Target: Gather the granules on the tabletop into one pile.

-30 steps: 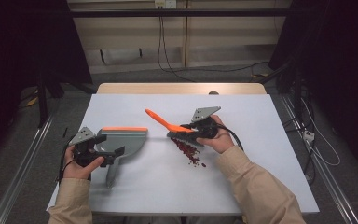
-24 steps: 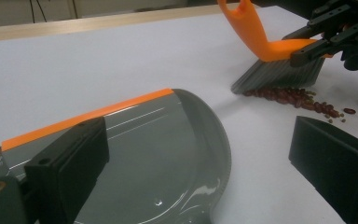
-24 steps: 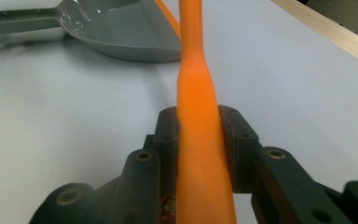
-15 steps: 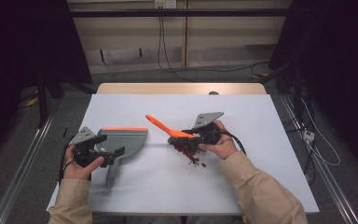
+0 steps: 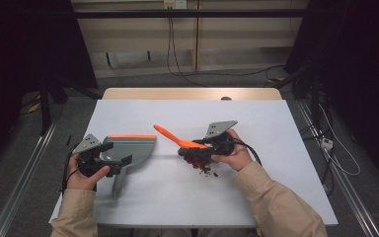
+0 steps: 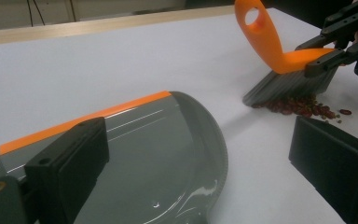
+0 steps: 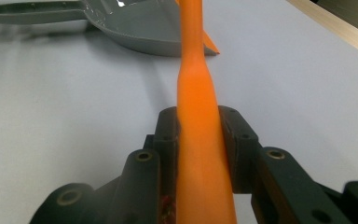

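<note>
Here the orange brush (image 5: 180, 140) stands with its grey bristles on a small heap of red beans (image 5: 205, 167) near the middle of the white counter (image 5: 276, 187), the right gripper (image 5: 208, 148) clamping its fingers on the handle. To the left lies the grey dustpan (image 5: 128, 150) with its orange lip; the left gripper (image 5: 109, 160) holds its fingers apart over the dustpan. Beyond the counter's wooden far edge, cables (image 5: 177, 59) hang down a pale wall above a grey floor (image 5: 10, 163).

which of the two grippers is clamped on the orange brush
The right gripper: its jaws pinch the brush handle. The left gripper hovers open by the dustpan.
</note>
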A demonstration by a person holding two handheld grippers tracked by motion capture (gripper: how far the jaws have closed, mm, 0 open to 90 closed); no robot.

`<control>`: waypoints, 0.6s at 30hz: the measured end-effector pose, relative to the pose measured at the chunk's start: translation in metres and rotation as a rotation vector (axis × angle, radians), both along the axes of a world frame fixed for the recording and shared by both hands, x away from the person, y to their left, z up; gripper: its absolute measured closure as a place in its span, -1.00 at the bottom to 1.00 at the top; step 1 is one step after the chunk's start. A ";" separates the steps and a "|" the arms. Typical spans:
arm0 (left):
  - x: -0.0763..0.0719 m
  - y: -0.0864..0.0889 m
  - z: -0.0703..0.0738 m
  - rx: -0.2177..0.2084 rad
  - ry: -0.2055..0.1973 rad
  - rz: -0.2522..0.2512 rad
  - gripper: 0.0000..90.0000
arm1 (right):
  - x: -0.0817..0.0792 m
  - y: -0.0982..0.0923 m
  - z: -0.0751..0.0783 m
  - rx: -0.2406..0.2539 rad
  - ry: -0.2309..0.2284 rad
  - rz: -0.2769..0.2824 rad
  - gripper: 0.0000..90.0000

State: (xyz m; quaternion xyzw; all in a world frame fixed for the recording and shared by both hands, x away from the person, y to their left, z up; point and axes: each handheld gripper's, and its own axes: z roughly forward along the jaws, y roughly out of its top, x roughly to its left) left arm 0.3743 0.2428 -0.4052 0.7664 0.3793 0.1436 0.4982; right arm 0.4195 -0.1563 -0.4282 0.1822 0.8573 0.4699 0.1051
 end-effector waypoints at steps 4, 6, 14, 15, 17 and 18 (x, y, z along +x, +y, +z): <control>0.000 -0.001 0.000 0.003 0.002 0.000 -0.90 | -0.002 0.000 0.000 0.008 -0.021 -0.018 0.58; 0.000 -0.001 0.000 0.003 0.002 0.000 -0.90 | -0.002 0.001 0.000 0.023 -0.018 -0.025 0.58; 0.001 0.001 0.000 0.001 0.003 -0.001 -0.90 | -0.002 -0.003 0.006 0.088 -0.012 -0.098 0.59; 0.001 0.001 0.000 -0.003 0.003 -0.001 -0.90 | -0.002 -0.004 0.007 0.098 -0.005 -0.115 0.59; 0.001 0.002 0.000 -0.007 0.001 -0.004 -0.90 | -0.004 -0.006 0.009 0.107 -0.006 -0.147 0.59; 0.001 0.002 0.000 -0.007 0.001 -0.005 -0.90 | -0.005 -0.007 0.010 0.109 -0.006 -0.162 0.58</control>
